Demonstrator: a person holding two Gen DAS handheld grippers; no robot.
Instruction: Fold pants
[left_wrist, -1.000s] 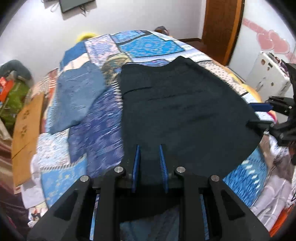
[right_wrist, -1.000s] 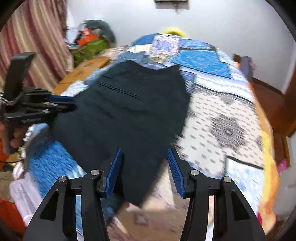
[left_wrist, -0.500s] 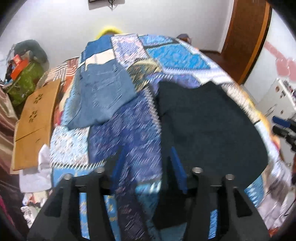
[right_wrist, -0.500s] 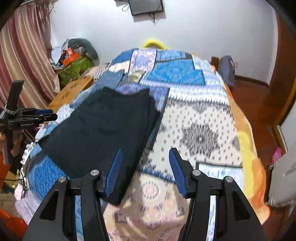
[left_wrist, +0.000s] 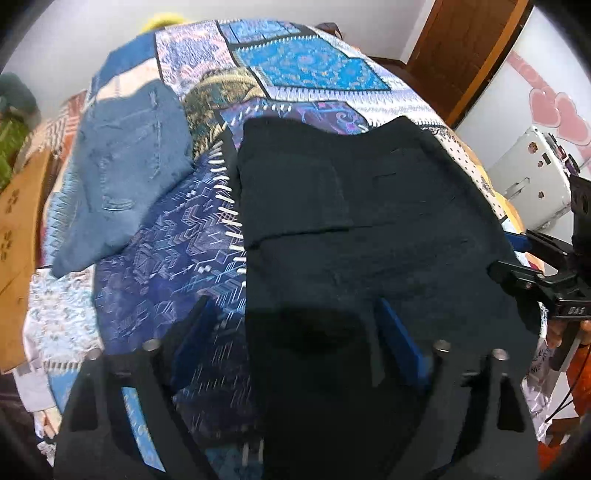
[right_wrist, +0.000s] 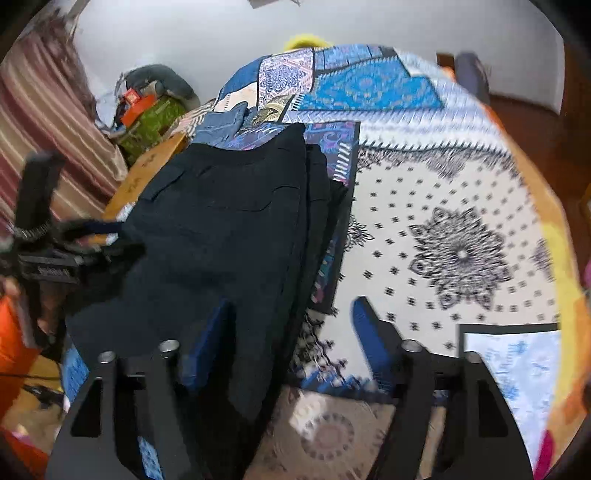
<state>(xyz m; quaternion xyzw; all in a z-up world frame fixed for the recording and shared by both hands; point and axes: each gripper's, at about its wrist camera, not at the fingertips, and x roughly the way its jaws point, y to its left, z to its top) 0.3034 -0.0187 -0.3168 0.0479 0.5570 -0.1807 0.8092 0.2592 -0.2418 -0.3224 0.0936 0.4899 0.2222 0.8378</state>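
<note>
The black pants (left_wrist: 369, 221) lie folded flat on the patchwork bedspread (left_wrist: 303, 62). My left gripper (left_wrist: 295, 332) hovers over their near left edge. Its jaws are opening and stand wide, with cloth under the gap but neither pad pressing on it. In the right wrist view the pants (right_wrist: 229, 221) show stacked layers along their right side. My right gripper (right_wrist: 291, 332) is over their near right edge, its jaws opening too, and the blue fingers (right_wrist: 210, 339) are clear of the cloth. Each gripper shows in the other's view: the right gripper (left_wrist: 517, 258) and the left gripper (right_wrist: 92, 236).
A pair of folded blue jeans (left_wrist: 125, 177) lies left of the pants, farther back on the bed. A brown cardboard box (left_wrist: 14, 221) stands beside the bed on the left. A white appliance (left_wrist: 532, 177) and a wooden door (left_wrist: 461, 48) are on the right. A striped curtain (right_wrist: 48, 129) hangs at the left.
Both grippers' jaws have widened and come off the black cloth. The pants have settled flat on the bed. Both views have dropped lower over the near edge.
</note>
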